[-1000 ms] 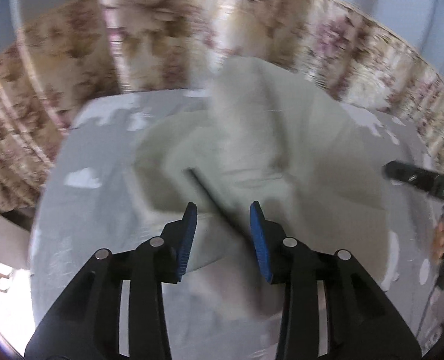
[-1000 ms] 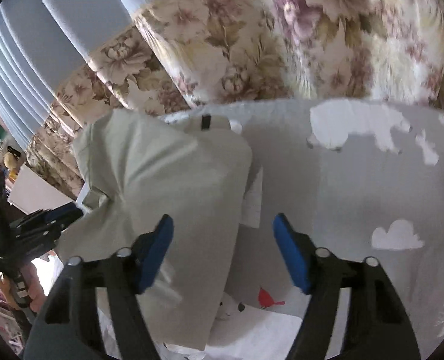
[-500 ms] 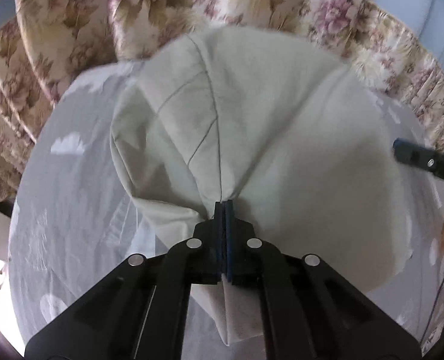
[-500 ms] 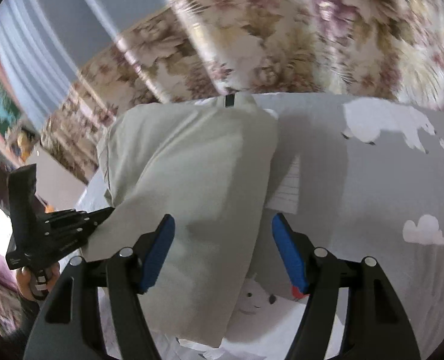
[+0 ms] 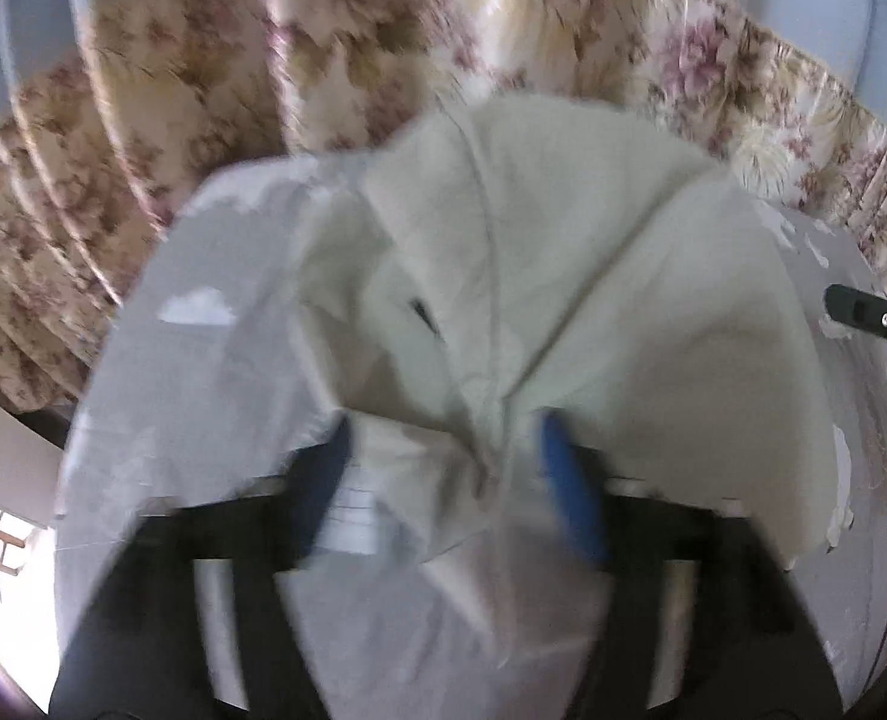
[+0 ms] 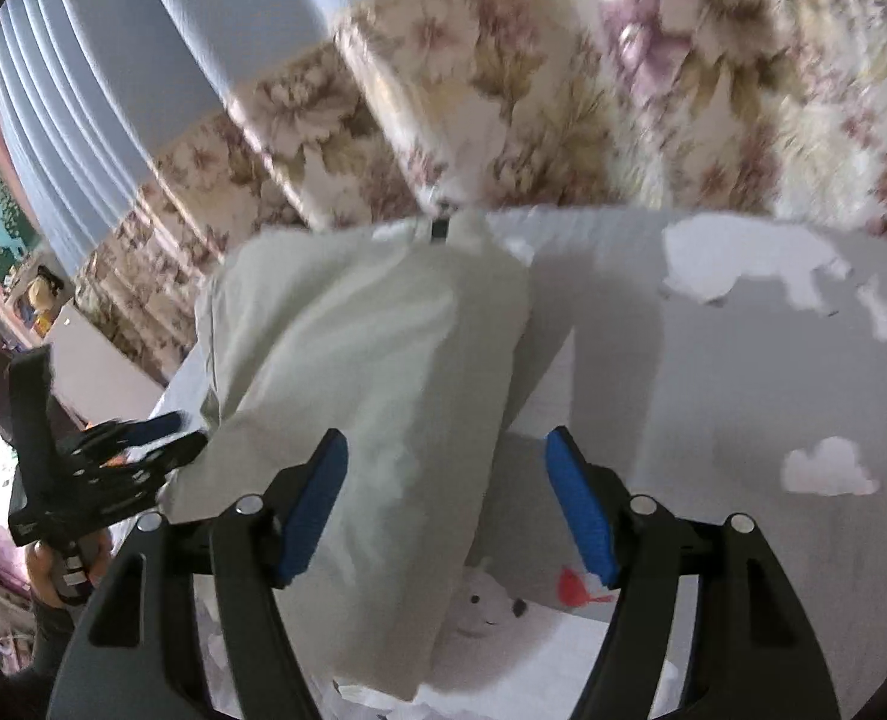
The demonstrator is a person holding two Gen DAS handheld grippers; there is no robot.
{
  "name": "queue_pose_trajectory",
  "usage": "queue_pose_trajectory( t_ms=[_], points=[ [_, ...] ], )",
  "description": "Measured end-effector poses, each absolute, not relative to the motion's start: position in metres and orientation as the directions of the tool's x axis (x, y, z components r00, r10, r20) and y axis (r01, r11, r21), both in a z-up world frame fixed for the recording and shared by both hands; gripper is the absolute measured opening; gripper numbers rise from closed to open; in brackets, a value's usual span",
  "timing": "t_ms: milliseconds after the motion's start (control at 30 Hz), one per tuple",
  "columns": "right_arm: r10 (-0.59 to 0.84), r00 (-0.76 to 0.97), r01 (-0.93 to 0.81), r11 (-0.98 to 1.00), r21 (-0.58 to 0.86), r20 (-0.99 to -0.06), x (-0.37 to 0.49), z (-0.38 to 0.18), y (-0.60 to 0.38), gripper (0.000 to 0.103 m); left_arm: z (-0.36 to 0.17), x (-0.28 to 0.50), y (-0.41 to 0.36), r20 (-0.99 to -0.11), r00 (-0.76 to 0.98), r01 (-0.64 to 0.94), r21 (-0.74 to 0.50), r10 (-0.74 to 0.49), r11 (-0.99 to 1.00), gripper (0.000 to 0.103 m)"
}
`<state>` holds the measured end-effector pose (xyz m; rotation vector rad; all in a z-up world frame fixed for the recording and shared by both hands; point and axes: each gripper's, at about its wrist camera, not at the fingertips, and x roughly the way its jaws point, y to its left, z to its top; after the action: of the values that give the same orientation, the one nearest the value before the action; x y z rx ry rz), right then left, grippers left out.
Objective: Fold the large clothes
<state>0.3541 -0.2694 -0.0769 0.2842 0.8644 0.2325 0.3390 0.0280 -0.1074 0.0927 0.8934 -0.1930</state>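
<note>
- Half a second back the left tongs (image 5: 446, 480) were pinched tight on a bunched corner of the pale garment (image 5: 563, 276); their jaws have just been opening, and now they stand wide apart with the gathered cloth loose between the blue pads, which are blurred.
- Right tongs (image 6: 446, 510) sit apart much as before, their blue pads on either side of the garment's near fold, neither pad pressing it.
- Nearest the right camera, the garment (image 6: 377, 396) lies as a long folded strip that runs away from the tongs toward the far edge of the bed.
- Under it is a grey bedsheet (image 6: 713, 396) printed with white clouds and a polar bear, with a small red bird just beside the right pad.
- From the left camera, the garment spreads in creased folds across the sheet, a seam running up its middle.
- At the left of the right view, a hand (image 6: 53, 570) holds the other black tool beside the cloth's edge.
- Farthest off hangs a floral curtain (image 6: 563, 96), with pale blue drapes beyond.
</note>
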Motion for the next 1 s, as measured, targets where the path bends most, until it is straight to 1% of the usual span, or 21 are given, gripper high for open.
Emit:
queue_pose_trajectory(
  t_ms=[33,67,100,133,233,300,400,567,733,833,900,1000],
  points=[
    [0.291,0.648,-0.078,0.945,0.319,-0.704,0.35,-0.074,-0.27,0.077,-0.102,0.334,0.033,-0.771,0.624,0.203,0.002,-0.129,0.979,0.088],
    [0.269,0.669,-0.07,0.951,0.302,-0.693,0.346,-0.072,-0.271,0.081,-0.099,0.331,0.037,-0.764,0.632,0.201,-0.002,-0.132,0.98,0.09],
    [0.253,0.693,-0.063,0.954,0.293,-0.675,0.34,-0.071,-0.271,0.082,-0.096,0.326,0.043,-0.754,0.641,0.194,-0.019,-0.142,0.981,0.095],
    [0.253,0.706,-0.06,0.952,0.3,-0.662,0.336,-0.073,-0.271,0.084,-0.095,0.324,0.046,-0.753,0.641,0.189,-0.035,-0.15,0.981,0.097],
    [0.289,0.719,-0.055,0.93,0.362,-0.632,0.327,-0.085,-0.27,0.084,-0.103,0.322,0.053,-0.759,0.618,0.181,-0.116,-0.205,0.977,0.097],
    [0.286,0.723,-0.044,0.928,0.371,-0.629,0.322,-0.094,-0.267,0.084,-0.11,0.322,0.051,-0.763,0.606,0.176,-0.144,-0.223,0.974,0.097],
    [0.276,0.711,-0.03,0.93,0.365,-0.646,0.32,-0.106,-0.262,0.084,-0.123,0.323,0.044,-0.764,0.585,0.188,-0.197,-0.27,0.962,0.097],
    [0.258,0.709,-0.002,0.931,0.364,-0.656,0.319,-0.115,-0.264,0.084,-0.139,0.331,0.025,-0.767,0.576,0.203,-0.2,-0.282,0.958,0.098],
    [0.26,0.7,0.014,0.927,0.376,-0.666,0.321,-0.122,-0.265,0.084,-0.162,0.342,0.024,-0.776,0.51,0.168,-0.332,-0.37,0.928,0.099],
    [0.277,0.685,0.016,0.919,0.393,-0.674,0.323,-0.13,-0.26,0.084,-0.168,0.34,0.022,-0.767,0.511,0.143,-0.371,-0.389,0.918,0.099],
    [0.288,0.684,0.024,0.909,0.416,-0.67,0.325,-0.135,-0.259,0.084,-0.17,0.337,0.016,-0.768,0.515,0.147,-0.358,-0.38,0.922,0.099],
    [0.301,0.693,0.027,0.897,0.441,-0.655,0.329,-0.139,-0.257,0.084,-0.167,0.335,0.006,-0.766,0.533,0.19,-0.307,-0.36,0.933,0.093]
  ],
)
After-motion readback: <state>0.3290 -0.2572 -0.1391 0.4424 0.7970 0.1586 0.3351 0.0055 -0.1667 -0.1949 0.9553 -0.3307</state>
